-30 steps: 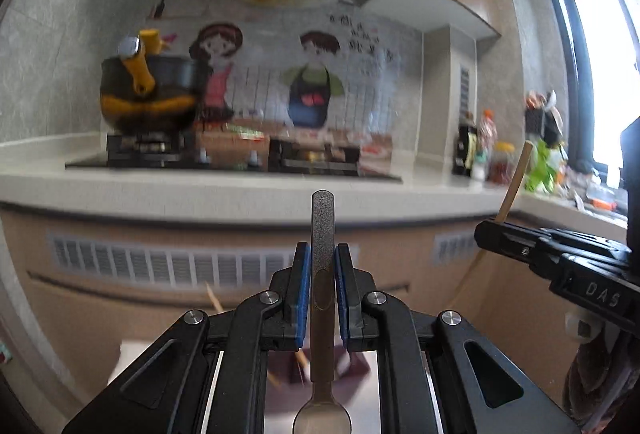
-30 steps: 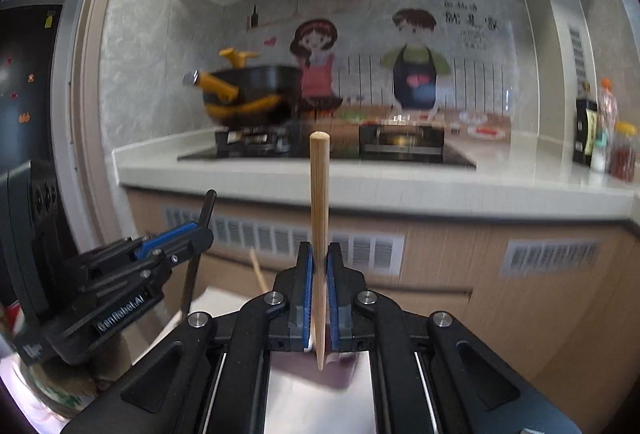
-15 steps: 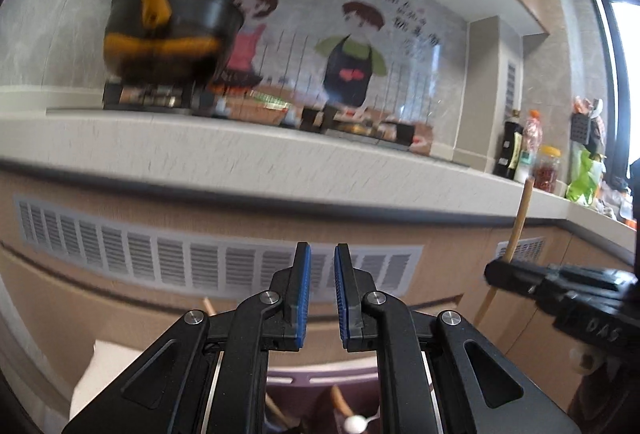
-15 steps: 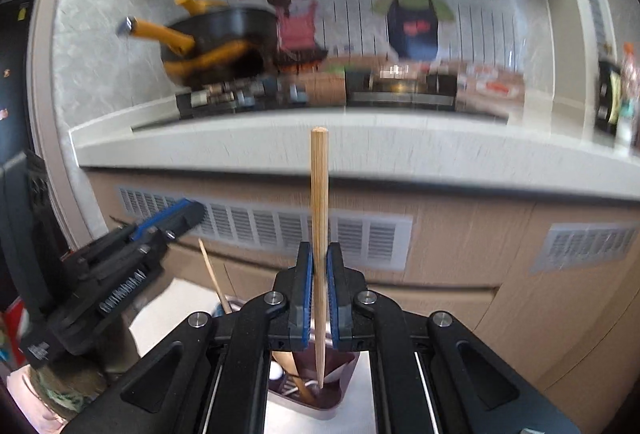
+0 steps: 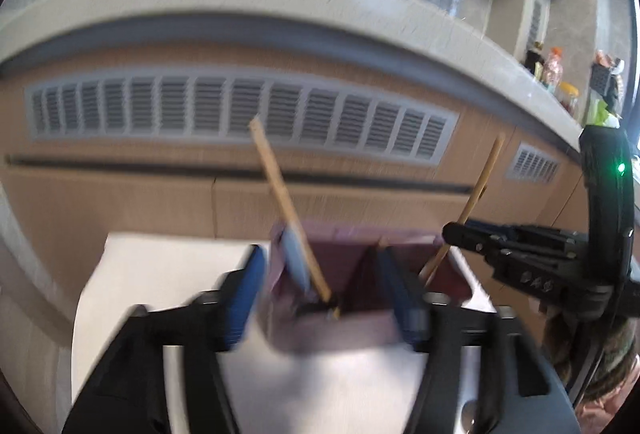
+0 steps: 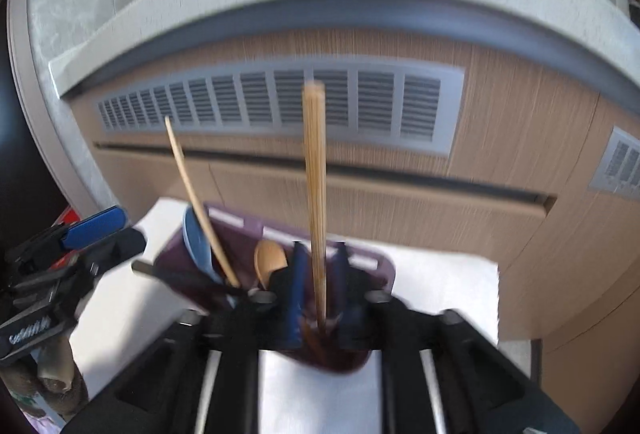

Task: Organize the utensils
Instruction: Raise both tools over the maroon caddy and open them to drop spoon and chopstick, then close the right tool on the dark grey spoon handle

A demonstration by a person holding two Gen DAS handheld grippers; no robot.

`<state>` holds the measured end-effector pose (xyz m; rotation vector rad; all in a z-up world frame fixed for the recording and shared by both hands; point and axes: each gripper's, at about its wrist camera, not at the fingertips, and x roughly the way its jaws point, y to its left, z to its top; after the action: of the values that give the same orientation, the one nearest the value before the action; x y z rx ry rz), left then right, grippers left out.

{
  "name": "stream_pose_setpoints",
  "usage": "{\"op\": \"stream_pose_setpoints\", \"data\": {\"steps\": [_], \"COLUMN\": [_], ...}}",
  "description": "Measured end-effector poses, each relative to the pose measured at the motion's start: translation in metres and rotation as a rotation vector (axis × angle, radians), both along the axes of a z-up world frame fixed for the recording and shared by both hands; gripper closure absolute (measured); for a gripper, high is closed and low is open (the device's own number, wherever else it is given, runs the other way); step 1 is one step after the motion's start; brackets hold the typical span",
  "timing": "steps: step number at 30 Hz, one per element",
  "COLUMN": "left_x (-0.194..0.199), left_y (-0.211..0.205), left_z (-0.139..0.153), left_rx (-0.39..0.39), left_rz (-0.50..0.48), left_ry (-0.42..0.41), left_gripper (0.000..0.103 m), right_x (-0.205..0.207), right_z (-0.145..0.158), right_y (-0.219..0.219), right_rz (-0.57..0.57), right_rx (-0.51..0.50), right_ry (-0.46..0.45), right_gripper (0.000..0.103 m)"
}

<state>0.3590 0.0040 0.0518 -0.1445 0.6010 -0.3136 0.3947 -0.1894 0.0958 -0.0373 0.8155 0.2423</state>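
Both grippers opening over the holder (image 5: 360,266).
Left gripper (image 5: 324,294) has let go its spoon and holds nothing; right gripper (image 6: 318,294) is releasing the chopstick (image 6: 314,193), now standing in the holder's right compartment, so both utensils are stowed.

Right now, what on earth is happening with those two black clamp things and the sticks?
A person is sorting utensils into a purple holder on a white surface in front of the kitchen counter. The right gripper hangs over the holder with a wooden chopstick standing between its jaws, which are opening to let it go. The left gripper is over the holder too, jaws opening with nothing gripped. Another chopstick, a blue spoon and a wooden spoon already stand inside.
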Motion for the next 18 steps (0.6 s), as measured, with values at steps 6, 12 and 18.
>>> {"op": "stream_pose_setpoints", "data": {"steps": [6, 12, 18], "left_x": [-0.031, -0.072, -0.127], "left_y": [0.015, 0.029, 0.030], "left_z": [-0.034, -0.067, -0.082], "left_rx": [0.051, 0.095, 0.182], "left_rz": [0.035, 0.052, 0.015], "left_ry": [0.132, 0.248, 0.303], "left_gripper": [0.037, 0.034, 0.027], "right_x": [-0.041, -0.093, -0.137], "right_z": [-0.006, -0.027, -0.053], "right_y": [-0.009, -0.008, -0.024], "right_rz": [-0.045, -0.029, -0.070], "right_rx": [-0.066, -0.180, -0.145], "right_ry": [-0.034, -0.017, 0.087], "right_gripper": [0.024, 0.004, 0.003]}}
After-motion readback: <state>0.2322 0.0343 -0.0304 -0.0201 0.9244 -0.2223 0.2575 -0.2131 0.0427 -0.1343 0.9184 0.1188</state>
